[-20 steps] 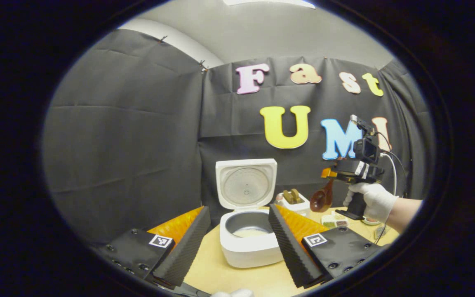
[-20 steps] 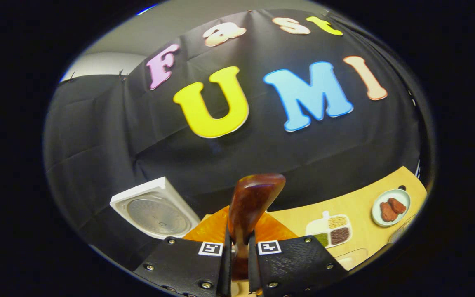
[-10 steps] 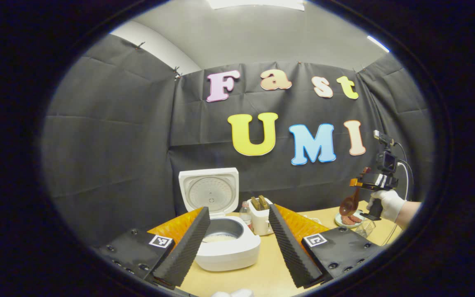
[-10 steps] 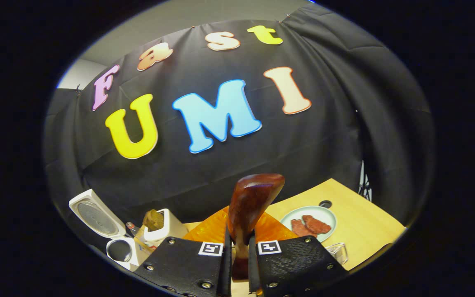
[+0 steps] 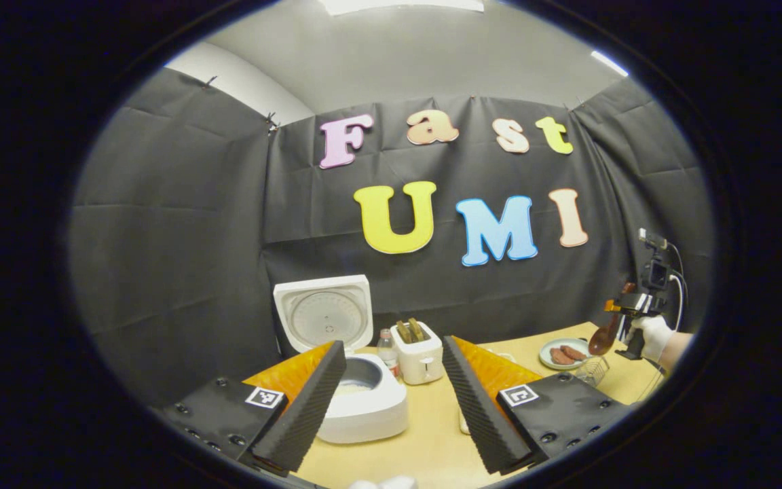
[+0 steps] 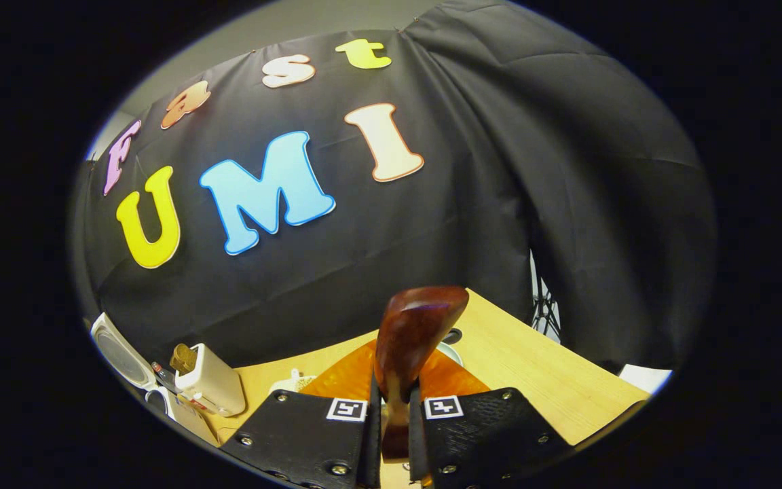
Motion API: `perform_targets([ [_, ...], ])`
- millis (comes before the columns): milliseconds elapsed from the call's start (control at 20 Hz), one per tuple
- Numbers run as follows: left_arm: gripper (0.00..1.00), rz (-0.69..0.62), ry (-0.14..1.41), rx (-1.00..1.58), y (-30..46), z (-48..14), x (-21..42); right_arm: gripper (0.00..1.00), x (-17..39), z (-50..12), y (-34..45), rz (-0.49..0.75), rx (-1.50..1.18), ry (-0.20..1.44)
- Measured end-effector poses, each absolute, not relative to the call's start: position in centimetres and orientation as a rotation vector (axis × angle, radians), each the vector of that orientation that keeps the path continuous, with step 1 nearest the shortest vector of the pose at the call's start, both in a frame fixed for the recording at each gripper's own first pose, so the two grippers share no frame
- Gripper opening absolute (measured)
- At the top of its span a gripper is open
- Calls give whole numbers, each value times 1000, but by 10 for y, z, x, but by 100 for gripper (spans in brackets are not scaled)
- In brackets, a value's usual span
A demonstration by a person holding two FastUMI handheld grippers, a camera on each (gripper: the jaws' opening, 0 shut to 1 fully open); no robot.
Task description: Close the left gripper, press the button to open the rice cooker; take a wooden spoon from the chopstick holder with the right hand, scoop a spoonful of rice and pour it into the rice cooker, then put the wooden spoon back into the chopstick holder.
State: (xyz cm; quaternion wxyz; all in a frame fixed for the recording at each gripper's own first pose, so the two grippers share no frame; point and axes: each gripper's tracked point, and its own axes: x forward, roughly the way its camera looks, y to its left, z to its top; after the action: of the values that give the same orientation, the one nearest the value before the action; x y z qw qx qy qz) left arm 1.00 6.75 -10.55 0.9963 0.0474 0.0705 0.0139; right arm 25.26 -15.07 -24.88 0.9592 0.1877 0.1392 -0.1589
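Right gripper [image 6: 391,435] clamped on dark brown wooden spoon [image 6: 411,339], bowl up, above light wooden table [image 6: 554,380]; left gripper [image 5: 391,394] fingers spread wide, holding nothing, before lid-up white rice cooker [image 5: 364,401]

1. Wooden spoon [image 6: 410,339]: dark, glossy brown, clamped between the right gripper's [image 6: 394,435] jaws, bowl standing up past their tips.
2. Rice cooker [image 5: 364,407]: white, lid raised upright, between the left gripper's [image 5: 391,380] spread jaws.
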Motion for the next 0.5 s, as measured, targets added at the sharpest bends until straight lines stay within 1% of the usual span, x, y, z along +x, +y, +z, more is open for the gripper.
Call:
perform_targets([
  [200, 100, 22, 144, 109, 60, -106, 13, 16, 248, -285, -151, -330, 380, 325],
  [250, 97, 23, 148, 114, 59, -108, 13, 17, 247, -295, -152, -334, 379, 337],
  [400, 100, 23, 153, 128, 58, -108, 13, 17, 244, -322, -154, -346, 369, 376],
  [500, 100, 22, 153, 141, 56, -108, 13, 17, 241, -337, -156, -349, 383, 402],
])
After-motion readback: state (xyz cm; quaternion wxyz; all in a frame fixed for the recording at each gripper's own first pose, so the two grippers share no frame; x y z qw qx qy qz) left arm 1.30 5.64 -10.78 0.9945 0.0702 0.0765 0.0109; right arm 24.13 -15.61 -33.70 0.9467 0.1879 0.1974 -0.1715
